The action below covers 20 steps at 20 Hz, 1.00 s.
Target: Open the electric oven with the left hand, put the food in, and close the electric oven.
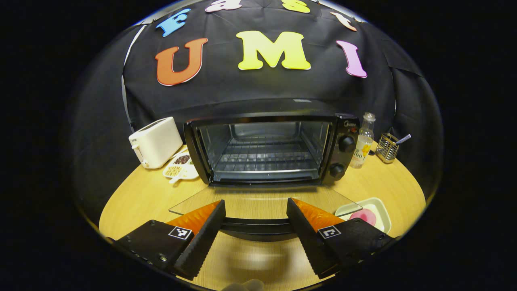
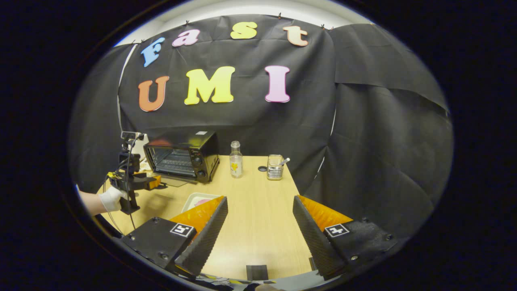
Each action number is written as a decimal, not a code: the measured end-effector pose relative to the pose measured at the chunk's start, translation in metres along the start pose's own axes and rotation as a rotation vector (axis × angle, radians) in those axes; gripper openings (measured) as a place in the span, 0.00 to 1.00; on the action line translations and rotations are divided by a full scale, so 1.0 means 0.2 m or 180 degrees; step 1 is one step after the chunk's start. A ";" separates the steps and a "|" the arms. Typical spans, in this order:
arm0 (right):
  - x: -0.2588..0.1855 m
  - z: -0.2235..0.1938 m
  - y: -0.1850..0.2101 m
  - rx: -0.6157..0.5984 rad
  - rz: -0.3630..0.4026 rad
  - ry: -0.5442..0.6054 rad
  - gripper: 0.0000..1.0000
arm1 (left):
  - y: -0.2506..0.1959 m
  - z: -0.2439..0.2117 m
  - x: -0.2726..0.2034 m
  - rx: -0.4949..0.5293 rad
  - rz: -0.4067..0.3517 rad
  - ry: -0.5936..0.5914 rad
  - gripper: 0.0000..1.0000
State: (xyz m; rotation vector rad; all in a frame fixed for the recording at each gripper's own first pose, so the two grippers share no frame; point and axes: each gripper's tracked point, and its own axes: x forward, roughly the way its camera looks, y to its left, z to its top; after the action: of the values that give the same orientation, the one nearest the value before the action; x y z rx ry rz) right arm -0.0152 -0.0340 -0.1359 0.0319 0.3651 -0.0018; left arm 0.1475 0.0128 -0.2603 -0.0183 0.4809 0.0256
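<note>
Oven door down, food on its tray

Oven (image 1: 266,149) stands at the back of the desk (image 1: 379,182) with its glass door (image 1: 242,202) folded flat and the wire rack bare. Left gripper (image 1: 255,210) is spread, its fingers either side of the door's dark handle (image 1: 256,226), not pinching it. Pink food sits in a pale tray (image 1: 381,212) just right of the door. Right gripper (image 2: 260,208) hangs spread above bare desk, well back from the oven. A toaster (image 1: 155,141) stands left of the oven, a bottle (image 1: 363,141) right.
</note>
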 end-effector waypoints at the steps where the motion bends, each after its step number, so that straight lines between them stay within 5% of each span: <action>1: 0.00 -0.02 0.01 -0.0012 0.0001 0.0024 1.00 | 0.00 -0.04 0.00 0.0036 0.0008 0.0024 0.98; 6: -0.03 -0.07 0.02 -0.0046 -0.0015 0.0092 1.00 | -0.02 -0.23 0.05 0.0057 0.0018 0.0229 0.97; 12: -0.01 -0.12 0.02 -0.0047 -0.0005 0.0187 1.00 | 0.01 -0.16 0.03 0.0073 0.0099 0.0009 0.98; 17: 0.18 -0.17 0.06 0.0023 0.0166 0.0309 1.00 | 0.00 -0.01 -0.22 0.0080 0.0062 -0.0298 0.97; 20: 0.40 -0.25 0.17 0.0087 0.0434 0.0537 0.92 | -0.01 0.07 -0.48 0.0102 0.0038 -0.0471 0.97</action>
State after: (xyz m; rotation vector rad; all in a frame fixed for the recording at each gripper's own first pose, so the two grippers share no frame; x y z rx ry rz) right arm 0.0429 0.0025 -0.2098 0.0843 0.5311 0.1315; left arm 0.0693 0.0093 -0.2040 0.0179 0.3333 0.0305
